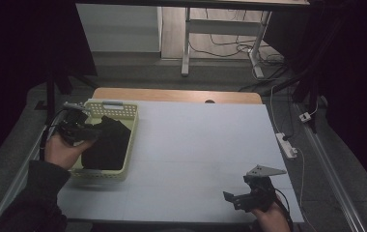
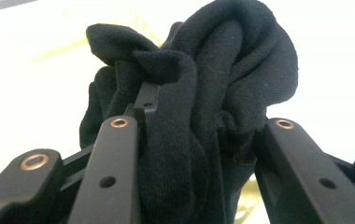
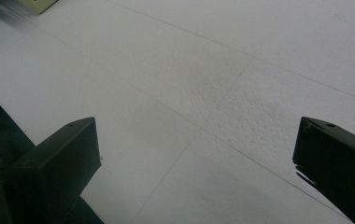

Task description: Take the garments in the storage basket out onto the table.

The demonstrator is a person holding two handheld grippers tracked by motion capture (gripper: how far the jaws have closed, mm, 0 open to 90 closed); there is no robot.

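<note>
From the high view, a pale, matt tabletop point(image 1: 196, 145) with a wooden strip along its far edge carries a cream plastic basket point(image 1: 123, 116) near its left side; the basket is rectangular, with latticed walls and a slot handle in its far rim. A black cloth point(image 1: 108, 145), soft and crumpled, lies in the basket and rises over its left rim. The left hand-held gripper point(image 1: 87, 130), dark and angular, sits at that rim with its jaws in the cloth, and the left hand point(image 1: 63, 150) behind it comes out of a dark sleeve. Near the tabletop's right front corner the right hand-held gripper point(image 1: 237, 198) hovers low over bare surface, well apart from the basket, with a grey three-cornered plate on top and its jaws spread.

In the left gripper view, the black cloth point(image 2: 213, 93) fills the space between the two flat black jaws, which are closed onto it. The fabric is a fine knit, fuzzy at the edges, bunched into thick rounded folds that stand above the jaw tips. Brass-coloured rivets mark the jaw links, and pale yellow lattice shows behind the cloth.

In the right gripper view, the two blocky black jaws stand wide apart with nothing between them. Below lies the tabletop point(image 3: 213, 93), white and finely grained, crossed by thin straight seams. A corner of the cream basket point(image 3: 38, 4) shows at the upper left.
</note>
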